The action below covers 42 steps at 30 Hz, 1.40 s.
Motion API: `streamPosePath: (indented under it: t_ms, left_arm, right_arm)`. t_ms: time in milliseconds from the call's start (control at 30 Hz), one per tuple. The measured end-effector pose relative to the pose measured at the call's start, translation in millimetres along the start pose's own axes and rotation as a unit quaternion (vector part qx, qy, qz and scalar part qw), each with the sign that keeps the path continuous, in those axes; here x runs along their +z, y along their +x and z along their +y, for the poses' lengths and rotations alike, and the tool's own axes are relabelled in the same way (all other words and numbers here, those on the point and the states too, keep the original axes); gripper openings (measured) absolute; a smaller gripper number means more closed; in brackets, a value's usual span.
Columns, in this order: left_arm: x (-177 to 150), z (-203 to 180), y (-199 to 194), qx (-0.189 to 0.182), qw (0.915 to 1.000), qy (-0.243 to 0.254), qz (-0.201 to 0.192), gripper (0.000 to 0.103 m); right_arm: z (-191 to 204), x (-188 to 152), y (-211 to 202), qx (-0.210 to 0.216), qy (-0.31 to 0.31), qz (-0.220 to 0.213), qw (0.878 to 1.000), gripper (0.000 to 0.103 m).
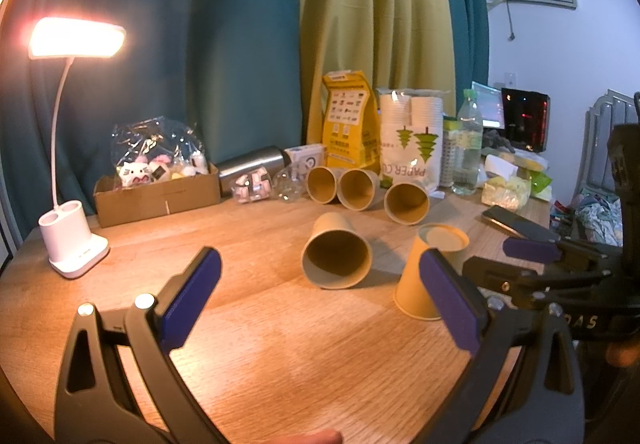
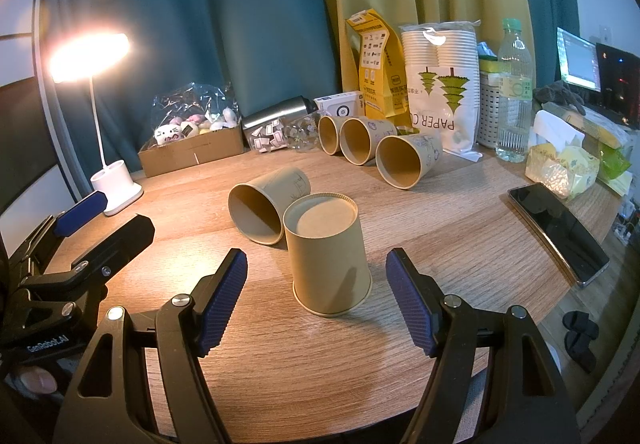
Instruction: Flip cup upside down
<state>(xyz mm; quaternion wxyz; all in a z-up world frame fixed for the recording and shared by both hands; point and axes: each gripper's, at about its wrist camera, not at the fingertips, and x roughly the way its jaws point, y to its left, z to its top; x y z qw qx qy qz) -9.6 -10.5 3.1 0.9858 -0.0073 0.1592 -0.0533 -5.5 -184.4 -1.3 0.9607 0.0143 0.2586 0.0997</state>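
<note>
One paper cup (image 2: 330,256) stands inverted, base up, near the tabletop (image 2: 460,244) front edge; judged done. Four cups lie sideways. Right gripper (image 2: 316,298) flanks it, wide open, empty; left gripper (image 1: 320,300) likewise.

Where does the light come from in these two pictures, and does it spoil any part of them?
Left wrist view: the desk lamp glows overexposed, its head a washed-out patch; the table looks warm orange. Right wrist view: the same lamp flares, and the upside-down cup stays sharp.
</note>
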Motion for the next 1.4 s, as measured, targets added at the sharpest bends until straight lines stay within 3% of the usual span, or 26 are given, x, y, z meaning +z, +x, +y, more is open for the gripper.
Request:
streamPosePath:
  t_ms: [1400]
  left_arm:
    - [-2.9,1.0,-1.0,0.005,0.9999,0.008,-0.003,0.100]
  right_arm:
    - [-0.1,0.6,-0.2,0.001,0.001,0.000,1.000,0.075]
